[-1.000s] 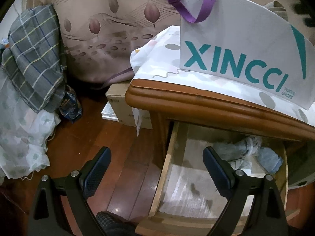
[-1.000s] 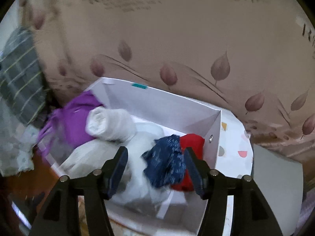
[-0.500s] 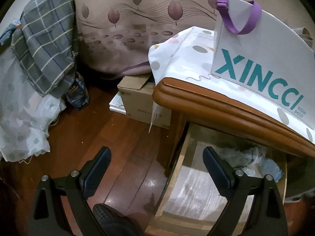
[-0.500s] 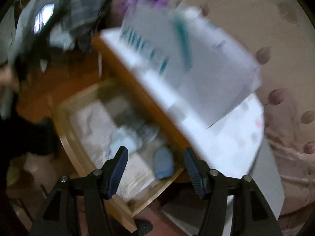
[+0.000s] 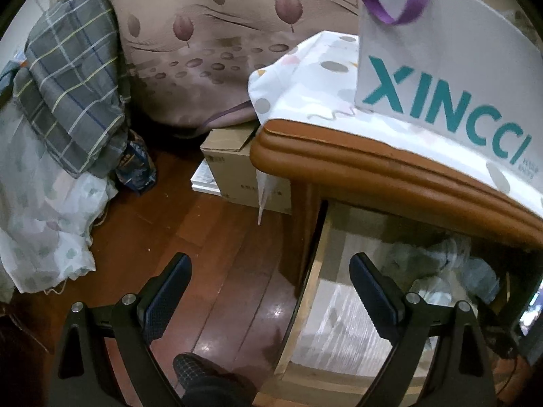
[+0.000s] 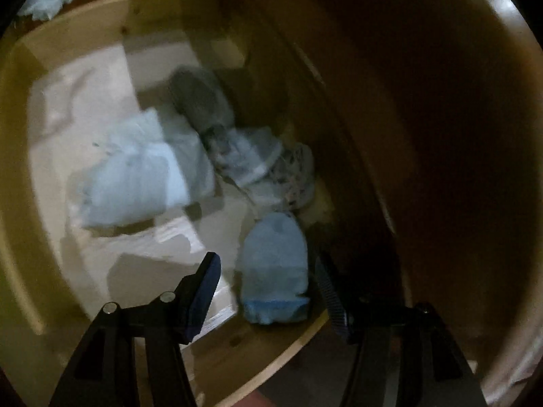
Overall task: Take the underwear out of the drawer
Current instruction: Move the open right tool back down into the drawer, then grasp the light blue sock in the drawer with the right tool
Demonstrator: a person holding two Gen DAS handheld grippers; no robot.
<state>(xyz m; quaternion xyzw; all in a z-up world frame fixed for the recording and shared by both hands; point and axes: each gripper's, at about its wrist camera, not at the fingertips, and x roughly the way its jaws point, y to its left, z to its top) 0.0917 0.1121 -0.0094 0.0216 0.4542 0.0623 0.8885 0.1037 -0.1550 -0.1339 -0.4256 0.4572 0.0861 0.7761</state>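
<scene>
Inside drawer (image 6: pixel 51 203), right gripper (image 6: pixel 268 264) jaws straddle blue underwear (image 6: pixel 275 271), untouching.

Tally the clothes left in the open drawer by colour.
Pale blue, folded: 2
Grey: 1
White with a pattern: 1
Total: 4, though the right wrist view is blurred and dim.

The left gripper (image 5: pixel 269 273) is held wide open; the right gripper (image 6: pixel 268 273) is angled downward, jaws apart.
</scene>
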